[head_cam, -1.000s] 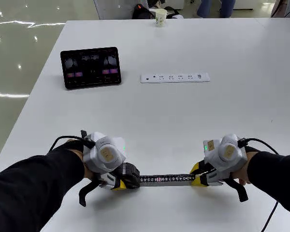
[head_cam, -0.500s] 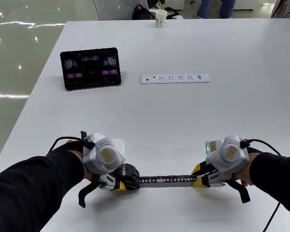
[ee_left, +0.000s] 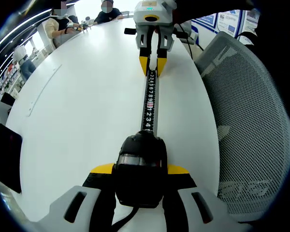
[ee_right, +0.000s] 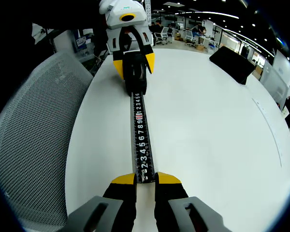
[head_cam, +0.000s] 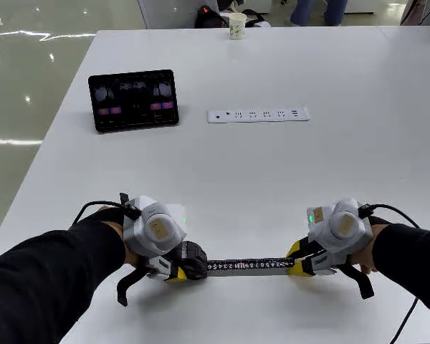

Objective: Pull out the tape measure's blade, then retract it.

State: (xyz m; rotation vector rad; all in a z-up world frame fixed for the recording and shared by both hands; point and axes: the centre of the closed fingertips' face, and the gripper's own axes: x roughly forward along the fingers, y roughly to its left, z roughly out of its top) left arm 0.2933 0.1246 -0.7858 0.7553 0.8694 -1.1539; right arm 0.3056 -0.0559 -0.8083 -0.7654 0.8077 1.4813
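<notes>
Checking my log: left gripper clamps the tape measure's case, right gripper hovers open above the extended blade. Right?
No: the right gripper is shut on the tip of the blade, per the right gripper view. The left gripper clamps the case.

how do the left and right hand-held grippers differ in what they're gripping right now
The left hand-held gripper clamps the black tape measure case; the right hand-held gripper pinches the end of the numbered steel blade. Left jaws stand wide around the case, right jaws nearly together. Both have yellow tips.
</notes>
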